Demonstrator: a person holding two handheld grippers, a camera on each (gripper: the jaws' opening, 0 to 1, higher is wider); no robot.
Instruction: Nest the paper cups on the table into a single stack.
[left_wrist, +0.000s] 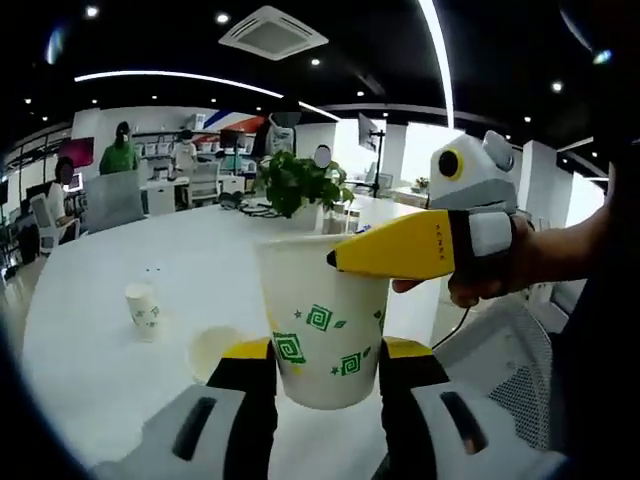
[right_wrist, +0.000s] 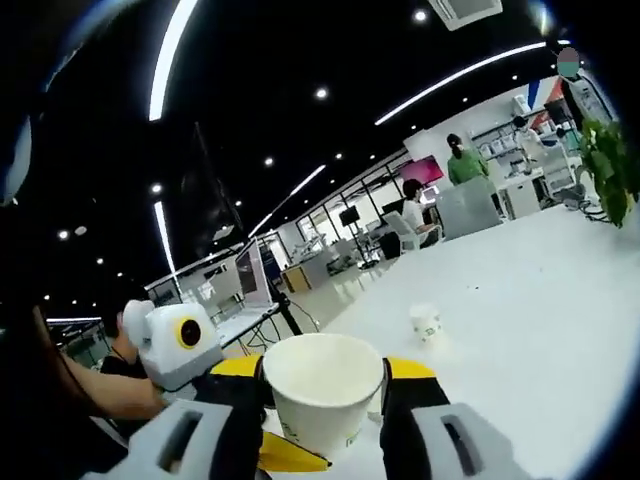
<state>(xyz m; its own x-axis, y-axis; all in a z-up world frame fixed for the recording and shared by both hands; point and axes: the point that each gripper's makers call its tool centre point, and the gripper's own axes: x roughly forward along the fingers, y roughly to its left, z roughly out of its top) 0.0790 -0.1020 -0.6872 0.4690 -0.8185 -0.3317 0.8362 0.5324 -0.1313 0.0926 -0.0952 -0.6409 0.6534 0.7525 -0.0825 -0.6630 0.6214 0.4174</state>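
Above table (left_wrist: 100, 380), each claw grips own paper cup (left_wrist: 322, 320), right claw (left_wrist: 335, 260) level.

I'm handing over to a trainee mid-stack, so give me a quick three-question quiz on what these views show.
1. True or false: the left gripper has a paper cup between its jaws.
2. In the left gripper view, how many other cups rest on the table? A one, B two, C four.
3. Fill in: beyond the held cup stands a potted ____.
Key: 1 true. 2 B: the small upright cup and the nearer cup. 3 plant.
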